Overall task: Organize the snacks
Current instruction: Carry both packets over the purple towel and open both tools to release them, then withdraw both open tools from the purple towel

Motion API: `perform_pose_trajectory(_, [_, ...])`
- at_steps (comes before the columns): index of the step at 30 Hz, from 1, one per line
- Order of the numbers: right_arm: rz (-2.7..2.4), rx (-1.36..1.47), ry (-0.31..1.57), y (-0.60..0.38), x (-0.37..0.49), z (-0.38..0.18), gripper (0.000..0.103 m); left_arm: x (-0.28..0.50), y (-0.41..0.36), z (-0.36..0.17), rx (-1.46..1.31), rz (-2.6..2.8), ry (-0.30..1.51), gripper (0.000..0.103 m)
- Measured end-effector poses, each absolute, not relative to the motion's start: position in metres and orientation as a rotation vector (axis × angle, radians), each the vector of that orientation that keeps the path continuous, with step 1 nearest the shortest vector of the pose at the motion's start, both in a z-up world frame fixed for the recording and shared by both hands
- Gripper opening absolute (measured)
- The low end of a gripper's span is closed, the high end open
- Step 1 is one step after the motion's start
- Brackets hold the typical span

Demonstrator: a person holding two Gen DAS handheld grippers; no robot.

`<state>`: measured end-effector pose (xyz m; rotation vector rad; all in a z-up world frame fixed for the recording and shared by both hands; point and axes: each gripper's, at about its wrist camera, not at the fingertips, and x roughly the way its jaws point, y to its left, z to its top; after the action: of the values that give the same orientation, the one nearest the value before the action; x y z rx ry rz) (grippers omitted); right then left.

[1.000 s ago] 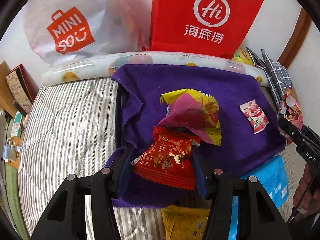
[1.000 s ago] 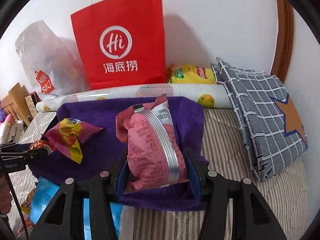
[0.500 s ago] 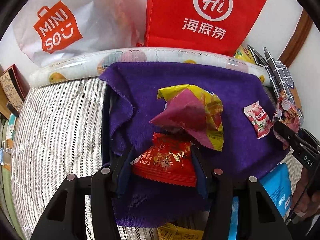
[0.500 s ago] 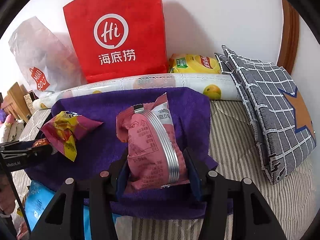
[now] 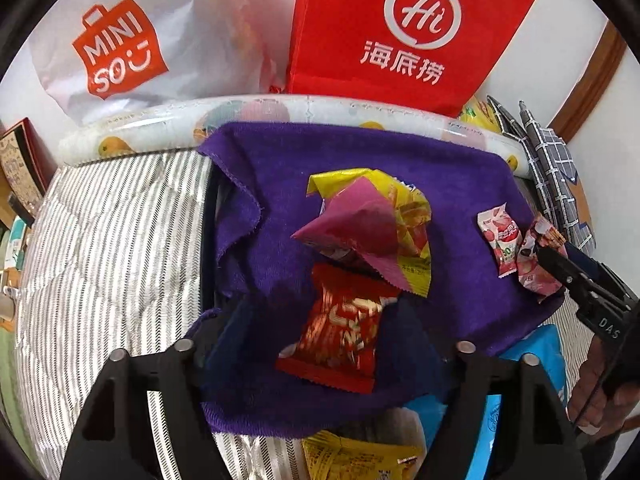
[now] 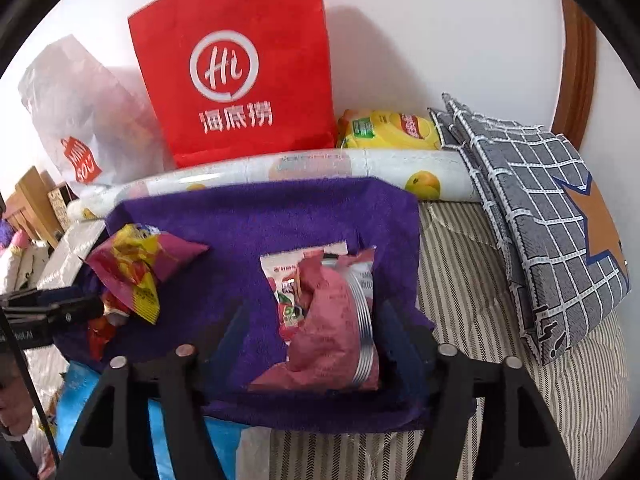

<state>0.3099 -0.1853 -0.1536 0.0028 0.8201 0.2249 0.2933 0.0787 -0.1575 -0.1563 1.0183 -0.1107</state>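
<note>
Both claws hover over a purple towel point(image 5: 360, 148) spread on a striped bed point(image 5: 112, 240), and both have just been opening. The left claw point(image 5: 328, 320) stands spread, its fingers clear of the red snack packet point(image 5: 340, 332) that lies between them on the towel, blurred in the left wrist view. Just beyond that packet sits a crumpled yellow and magenta wrapper point(image 5: 372, 224), its lower corner overlapping the red packet's top edge.

The right claw point(image 6: 320, 328) is spread too, with a pink snack bag point(image 6: 336, 320) lying between its fingers on the towel, not pinched. The bag rests partly over a small strawberry-print packet point(image 6: 286, 292), which peeps out at its left side.

Against the wall stand a red paper bag point(image 6: 240, 72) and a white plastic shopping bag point(image 5: 132, 40), with a fruit-print roll point(image 6: 320, 168) lying in front of them along the towel's far edge. A folded grey checked cloth point(image 6: 548, 208) leans at the right. A blue packet point(image 5: 536, 356) and a yellow packet point(image 5: 360, 456) lie at the towel's near edge.
</note>
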Motion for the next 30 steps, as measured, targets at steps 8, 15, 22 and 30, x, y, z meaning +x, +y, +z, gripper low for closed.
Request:
perform_pose_trajectory(8, [0.207,0.009,0.805,-0.185,0.292,-0.132,0.082,0.273,0.079,-0.143,-0.145,-0.104,1.003,0.080])
perform_pose_trajectory(15, [0.149,-0.026,0.779,-0.181,0.264,-0.118,0.082,0.248,0.087,-0.131,-0.188,-0.092,1.001,0.080])
perform_pose_trajectory(22, [0.182,-0.021,0.698,-0.178,0.224,-0.102,0.082,0.212,0.091,-0.123,-0.151,-0.054,0.980,0.081])
perform_pose_trajectory(30, [0.209,-0.003,0.660,-0.174,0.190,-0.091,0.082,0.172,0.096,-0.114,-0.165,-0.062,0.927,0.081])
